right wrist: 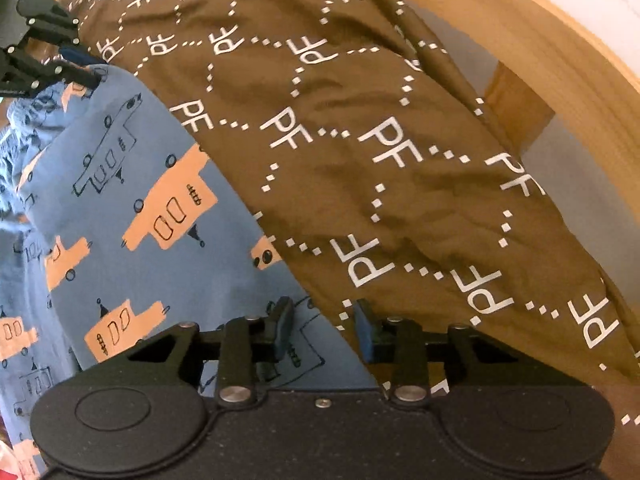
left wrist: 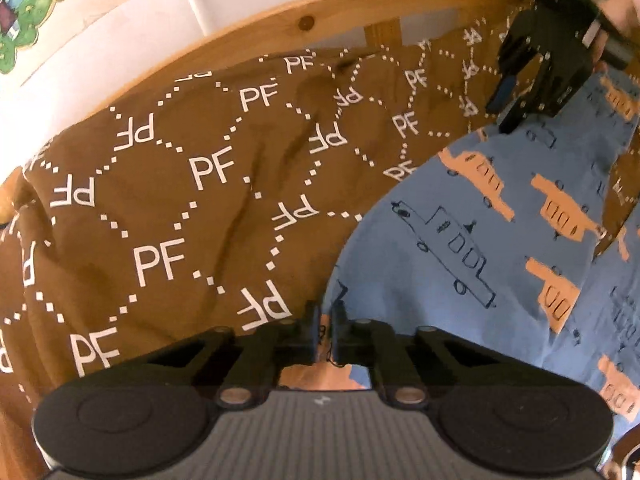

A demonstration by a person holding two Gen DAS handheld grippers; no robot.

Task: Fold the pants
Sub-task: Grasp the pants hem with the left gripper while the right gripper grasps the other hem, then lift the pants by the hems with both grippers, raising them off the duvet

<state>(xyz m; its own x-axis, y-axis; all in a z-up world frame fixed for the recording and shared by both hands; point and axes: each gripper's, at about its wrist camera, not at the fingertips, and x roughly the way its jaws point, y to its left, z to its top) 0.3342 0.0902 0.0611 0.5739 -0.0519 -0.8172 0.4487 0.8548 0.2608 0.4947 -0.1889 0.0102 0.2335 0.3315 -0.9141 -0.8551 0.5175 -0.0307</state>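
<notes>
The pants (left wrist: pixel 472 248) are blue with orange and outlined vehicle prints. They lie on a brown "PF" patterned blanket (left wrist: pixel 168 200). My left gripper (left wrist: pixel 325 332) is shut on the edge of the pants, with blue cloth between its fingers. My right gripper (right wrist: pixel 326 328) is open, its jaws apart over the pants (right wrist: pixel 132 208) edge where it meets the blanket (right wrist: pixel 360 128). The right gripper also shows in the left wrist view (left wrist: pixel 516 108), and the left gripper in the right wrist view (right wrist: pixel 80 68), at the far edge of the pants.
A wooden bed rail (left wrist: pixel 280 32) runs behind the blanket, with a white wall and posters (left wrist: pixel 24 12) beyond. The rail (right wrist: pixel 560 64) also shows in the right wrist view at upper right.
</notes>
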